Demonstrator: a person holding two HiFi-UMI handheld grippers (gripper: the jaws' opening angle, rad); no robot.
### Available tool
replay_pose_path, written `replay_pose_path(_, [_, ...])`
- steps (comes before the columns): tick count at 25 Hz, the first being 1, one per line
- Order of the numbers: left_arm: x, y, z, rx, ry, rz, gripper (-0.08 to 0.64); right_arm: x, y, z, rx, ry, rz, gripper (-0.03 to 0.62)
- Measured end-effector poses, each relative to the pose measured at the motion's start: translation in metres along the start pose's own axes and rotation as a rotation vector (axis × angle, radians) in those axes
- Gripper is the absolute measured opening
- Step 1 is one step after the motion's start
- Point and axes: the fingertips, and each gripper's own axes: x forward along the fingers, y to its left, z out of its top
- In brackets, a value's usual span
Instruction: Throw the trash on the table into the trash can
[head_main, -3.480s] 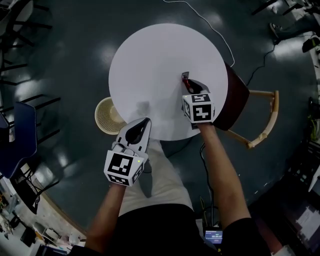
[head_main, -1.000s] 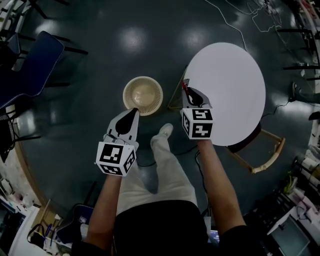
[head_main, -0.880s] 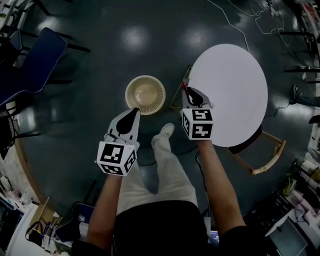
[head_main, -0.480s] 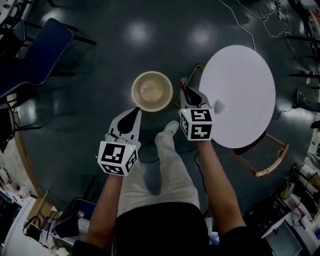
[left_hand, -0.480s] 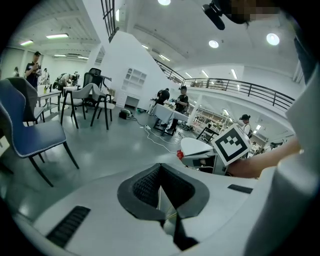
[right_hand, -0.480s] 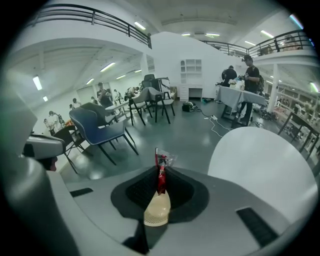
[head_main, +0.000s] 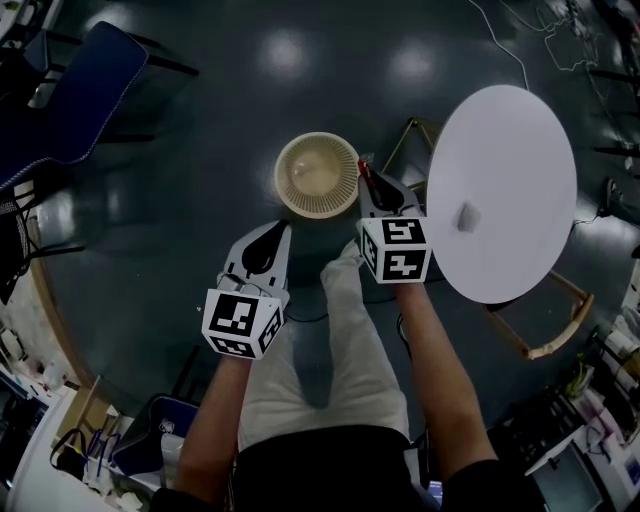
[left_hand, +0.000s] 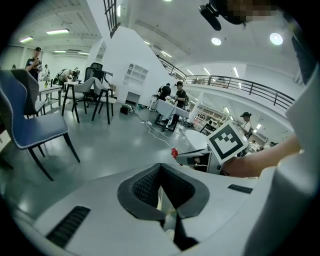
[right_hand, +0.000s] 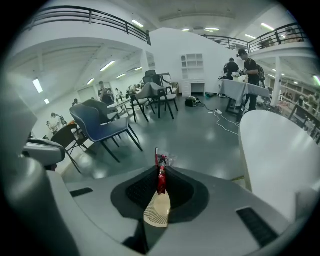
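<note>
My right gripper (head_main: 365, 175) is shut on a thin red wrapper (head_main: 364, 171), which sticks up between its pads in the right gripper view as a red wrapper (right_hand: 160, 172). It hovers at the right rim of the beige, round trash can (head_main: 317, 176) on the floor; a slice of the trash can (right_hand: 157, 210) shows below the jaws. My left gripper (head_main: 277, 232) is shut and empty, just below and left of the can. The white round table (head_main: 502, 190) lies to the right, with a faint small spot (head_main: 466, 216) on it.
A blue chair (head_main: 75, 95) stands at the upper left. A wooden chair (head_main: 545, 335) sits at the table's lower right edge, and another wooden frame (head_main: 405, 145) shows between can and table. My legs and a shoe (head_main: 345, 262) are below the can. Clutter lines the floor edges.
The view has swung from the table toward the trash can. My right gripper with the red wrapper has come from beside the table to the can's right rim; the left gripper stays shut.
</note>
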Motion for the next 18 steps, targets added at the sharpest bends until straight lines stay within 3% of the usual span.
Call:
replay_pose_path(9, [0.043, 0.022, -0.035, 0.000, 0.011, -0.019, 0.008, 0.049, 0.010, -0.031, -0.003, 0.011, 0.048, 0.055])
replay_pose_path(18, [0.078, 0.043, -0.075, 0.017, 0.039, -0.019, 0.008, 0.089, 0.012, -0.092, -0.032, 0.082, 0.076, 0.055])
